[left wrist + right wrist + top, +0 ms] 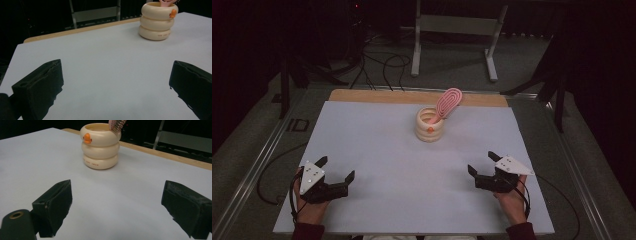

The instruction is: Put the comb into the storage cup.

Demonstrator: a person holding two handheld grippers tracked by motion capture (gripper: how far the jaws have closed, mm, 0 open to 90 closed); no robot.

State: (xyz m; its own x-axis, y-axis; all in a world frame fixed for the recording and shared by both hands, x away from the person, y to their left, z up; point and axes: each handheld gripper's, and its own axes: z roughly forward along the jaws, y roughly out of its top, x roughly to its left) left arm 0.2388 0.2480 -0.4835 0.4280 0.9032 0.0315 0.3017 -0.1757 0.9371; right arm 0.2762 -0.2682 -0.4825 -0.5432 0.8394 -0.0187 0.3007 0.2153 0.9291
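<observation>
From the high view, my left gripper [337, 169] sits at the lower left of the frame and my right gripper [481, 163] at the lower right, each held in one of my hands just above the near edge of the white table [377, 150]. Both have their jaws spread wide and grip nothing. The cream cup [430, 125], made of three stacked rings, stands upright above the centre of the frame, well apart from both grippers. A pink comb [448, 103] leans out of it toward the upper right.

In the left gripper view, my jaws rise from the lower left and lower right corners, far apart, with bare table between them. The cup [158, 22] is at the upper right, with an orange spot on its top ring. Pink [167, 2] shows at its mouth, probably the comb's handle, though the frame cuts it off.

In the right gripper view, my jaws again stand wide at the bottom corners. The cup [100, 146] is at the upper centre, left of the middle, and the comb's [117, 125] toothed edge pokes from its right rim.
</observation>
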